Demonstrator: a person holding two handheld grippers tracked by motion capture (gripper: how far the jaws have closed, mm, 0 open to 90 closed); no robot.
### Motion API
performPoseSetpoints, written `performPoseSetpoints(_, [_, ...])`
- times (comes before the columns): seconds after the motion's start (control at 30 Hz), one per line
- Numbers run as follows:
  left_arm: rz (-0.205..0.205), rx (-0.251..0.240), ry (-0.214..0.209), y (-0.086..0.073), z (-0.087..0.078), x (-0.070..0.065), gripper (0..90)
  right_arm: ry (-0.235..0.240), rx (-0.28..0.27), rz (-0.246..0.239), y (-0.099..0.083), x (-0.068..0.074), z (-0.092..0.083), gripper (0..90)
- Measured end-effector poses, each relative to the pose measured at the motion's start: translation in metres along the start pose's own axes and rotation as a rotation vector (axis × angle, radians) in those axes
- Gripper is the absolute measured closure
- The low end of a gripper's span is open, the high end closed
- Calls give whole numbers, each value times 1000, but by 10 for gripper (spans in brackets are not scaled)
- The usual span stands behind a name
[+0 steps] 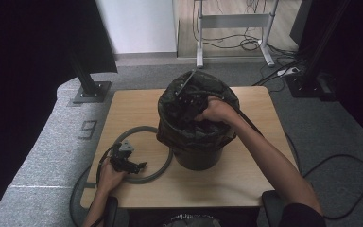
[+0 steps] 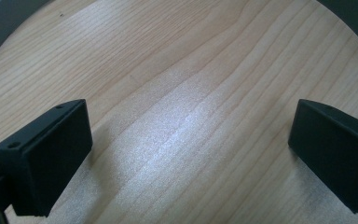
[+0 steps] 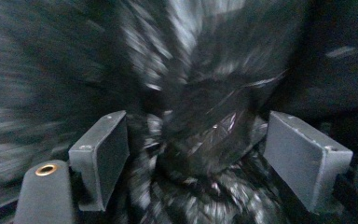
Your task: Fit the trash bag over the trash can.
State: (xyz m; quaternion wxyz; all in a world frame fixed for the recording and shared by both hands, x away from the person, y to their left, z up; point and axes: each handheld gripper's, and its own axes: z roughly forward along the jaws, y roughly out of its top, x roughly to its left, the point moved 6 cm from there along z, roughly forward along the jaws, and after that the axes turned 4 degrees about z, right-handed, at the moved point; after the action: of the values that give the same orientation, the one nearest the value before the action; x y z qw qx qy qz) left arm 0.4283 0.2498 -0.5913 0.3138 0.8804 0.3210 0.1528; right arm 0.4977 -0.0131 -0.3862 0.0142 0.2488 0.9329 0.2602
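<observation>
A dark round bin (image 1: 198,160) lined with a black plastic bag (image 1: 175,130) stands in the middle of the wooden table (image 1: 246,182). My right gripper (image 1: 189,101) reaches down into the bag's mouth. In the right gripper view my right gripper (image 3: 196,149) has its jaws apart, with crumpled bag folds (image 3: 214,126) bunched between them and no pad visibly pressing; that view is blurred. To the left, a grey ring (image 1: 164,163) lies flat on the table. My left gripper (image 1: 139,166) rests over the ring's near side, and the left gripper (image 2: 191,149) stands open above bare wood (image 2: 191,70).
Curved parts of the grey ring (image 2: 354,14) show at the top corners of the left gripper view. A black stand base (image 1: 92,92) sits beyond the table's far left corner. Cables (image 1: 340,165) trail on the grey floor at the right.
</observation>
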Motion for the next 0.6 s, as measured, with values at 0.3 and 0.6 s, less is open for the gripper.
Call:
performPoseSetpoints(0.3, [-10, 2, -14, 0, 1, 1, 0, -93, -243, 21, 17, -13, -85, 273])
performPoseSetpoints(0.6, [-13, 9, -34, -1, 1, 0, 0, -100, -69, 57, 8, -52, -9, 280])
